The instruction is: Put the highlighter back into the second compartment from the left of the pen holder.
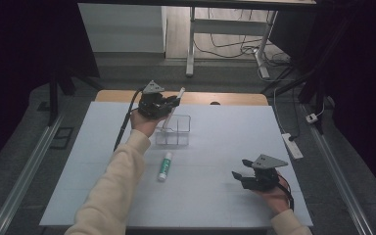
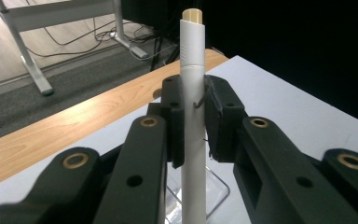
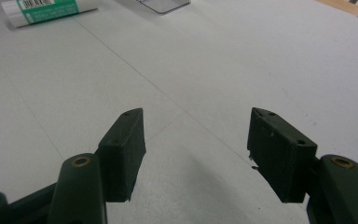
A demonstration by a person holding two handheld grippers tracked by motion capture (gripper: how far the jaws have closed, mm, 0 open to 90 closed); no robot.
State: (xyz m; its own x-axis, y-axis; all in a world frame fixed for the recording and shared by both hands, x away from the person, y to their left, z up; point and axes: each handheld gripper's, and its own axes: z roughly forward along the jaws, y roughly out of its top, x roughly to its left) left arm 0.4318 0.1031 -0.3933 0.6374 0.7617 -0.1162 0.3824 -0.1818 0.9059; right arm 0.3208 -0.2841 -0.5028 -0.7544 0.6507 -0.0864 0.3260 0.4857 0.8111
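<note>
Our left gripper (image 2: 193, 121) pinches the white pen (image 2: 193, 93) above the clear holder (image 1: 174, 129), upper centre; we lower it upright, right fingers (image 3: 123, 144) spread idle.

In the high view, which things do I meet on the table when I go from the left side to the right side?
Left claw shut on a white pen → green and white tube lying on the table → right claw, open and holding nothing. The clear plastic holder overlaps the pen, so I leave it out.
</note>
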